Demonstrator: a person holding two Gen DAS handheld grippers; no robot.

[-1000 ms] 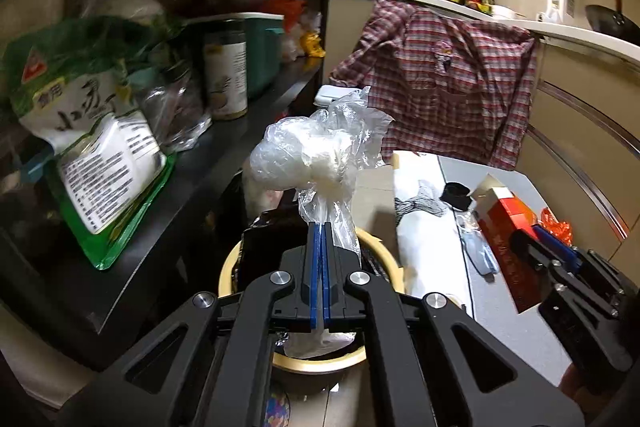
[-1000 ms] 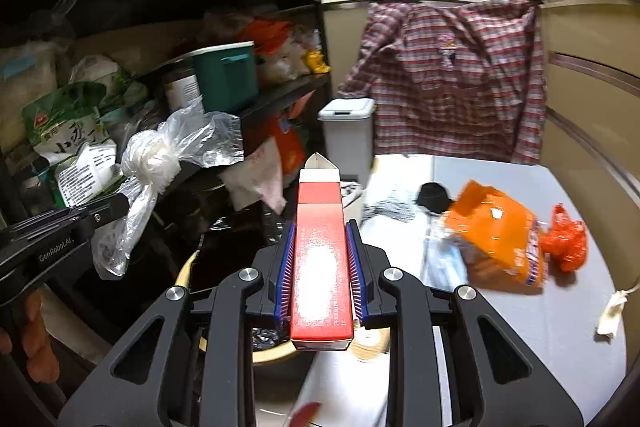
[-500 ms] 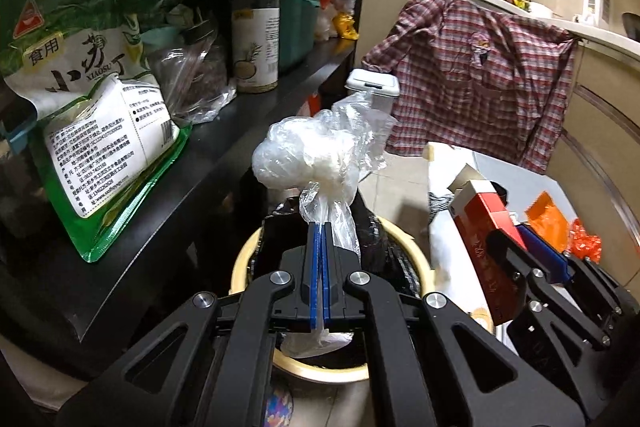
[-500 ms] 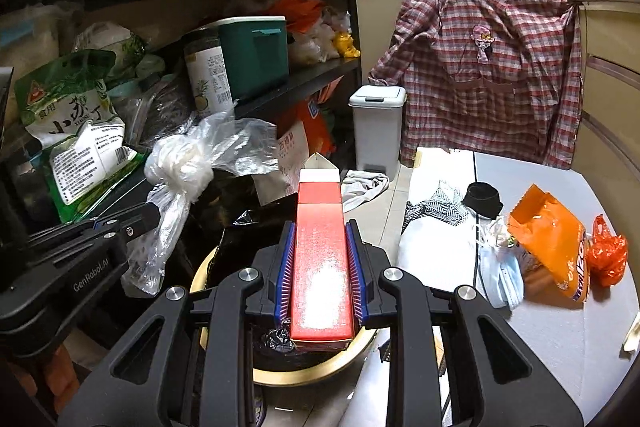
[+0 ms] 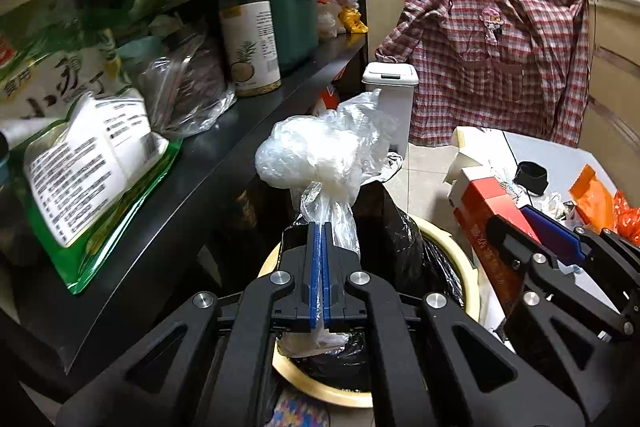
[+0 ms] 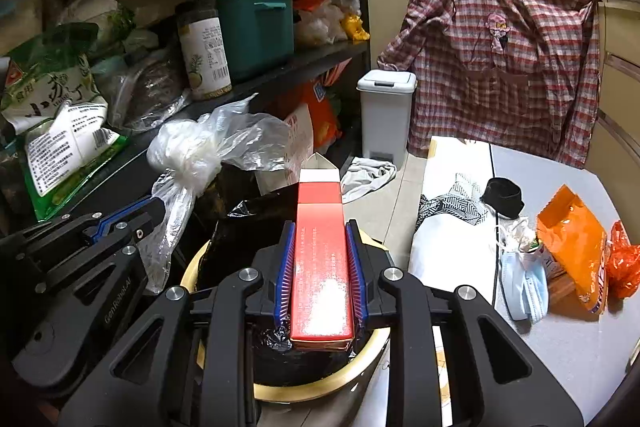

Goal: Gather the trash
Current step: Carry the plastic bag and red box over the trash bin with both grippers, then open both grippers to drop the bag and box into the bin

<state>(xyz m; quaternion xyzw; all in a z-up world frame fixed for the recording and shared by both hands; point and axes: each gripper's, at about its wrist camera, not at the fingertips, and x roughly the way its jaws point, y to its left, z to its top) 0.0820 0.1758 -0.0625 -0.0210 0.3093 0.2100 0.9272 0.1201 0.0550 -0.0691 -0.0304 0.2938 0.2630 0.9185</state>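
My left gripper [image 5: 321,227] is shut on a knotted clear plastic bag [image 5: 320,155] with white stuff inside, held above a round bin [image 5: 466,259] with a cream rim and black liner. The left gripper [image 6: 154,209] and the bag [image 6: 192,151] also show in the right wrist view. My right gripper [image 6: 320,227] is shut on a red carton [image 6: 320,251] with an open white flap, held over the bin [image 6: 192,271]. The right gripper [image 5: 532,223] and carton [image 5: 488,203] show at the right of the left wrist view.
A black shelf [image 5: 256,131] with a green food pouch [image 5: 76,131], a jar [image 5: 250,39] and a teal box [image 6: 256,27] stands close on the left. A grey table [image 6: 560,327] at right holds an orange packet [image 6: 576,243], a face mask [image 6: 524,279] and a black cap [image 6: 502,195]. A small white bin [image 6: 386,107] stands by a plaid shirt [image 6: 508,67].
Both grippers have moved forward and lower, closer over the black-lined bin, still holding the bag and the carton. The right gripper has come nearer to the left one.
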